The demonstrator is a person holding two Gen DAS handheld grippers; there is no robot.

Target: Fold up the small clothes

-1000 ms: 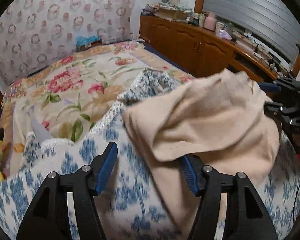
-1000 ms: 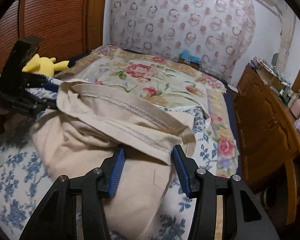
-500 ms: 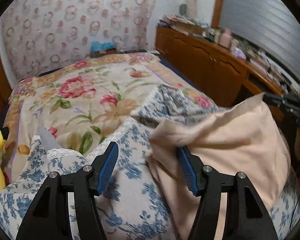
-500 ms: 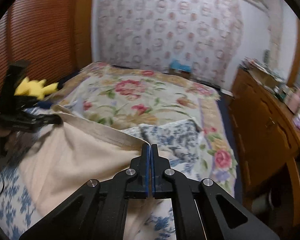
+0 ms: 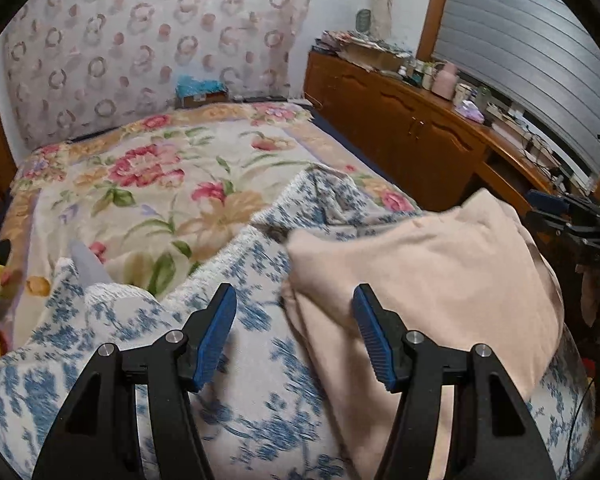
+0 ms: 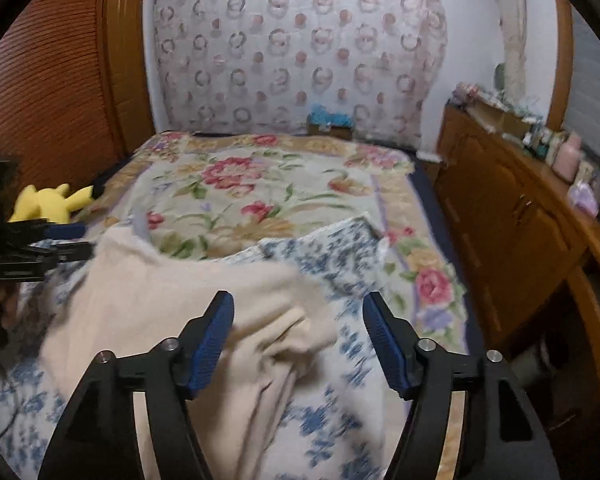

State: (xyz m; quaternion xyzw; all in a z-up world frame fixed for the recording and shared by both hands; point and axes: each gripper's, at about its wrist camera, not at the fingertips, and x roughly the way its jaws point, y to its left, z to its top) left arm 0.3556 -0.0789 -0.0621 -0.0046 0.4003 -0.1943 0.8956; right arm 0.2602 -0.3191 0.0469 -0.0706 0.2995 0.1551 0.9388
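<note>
A beige garment [image 5: 420, 272] lies crumpled on a blue-and-white flowered cloth [image 5: 260, 380] at the near end of the bed. My left gripper [image 5: 296, 320] hovers open over the garment's left edge; its right finger [image 5: 374, 336] is over the beige fabric and its left finger is over the flowered cloth. In the right wrist view the garment [image 6: 160, 304] spreads to the left. My right gripper [image 6: 298, 332] is above a fold of it, its jaws opening and the pads off the fabric. Each gripper shows at the edge of the other's view: the right gripper [image 5: 568, 216] and the left gripper [image 6: 40, 248].
A flowered bedspread [image 6: 260, 184] covers the bed beyond the cloth. A yellow plush toy [image 6: 52, 204] lies at the bed's left side by a slatted wooden door [image 6: 52, 80]. A long wooden cabinet [image 5: 400, 132] with clutter on top runs along the right. A small box [image 5: 200, 92] sits at the head.
Half a second ago the right gripper was shut at the garment's hem; now it stands open and the fabric has dropped onto the cloth. The left gripper has stayed open and barely moved.
</note>
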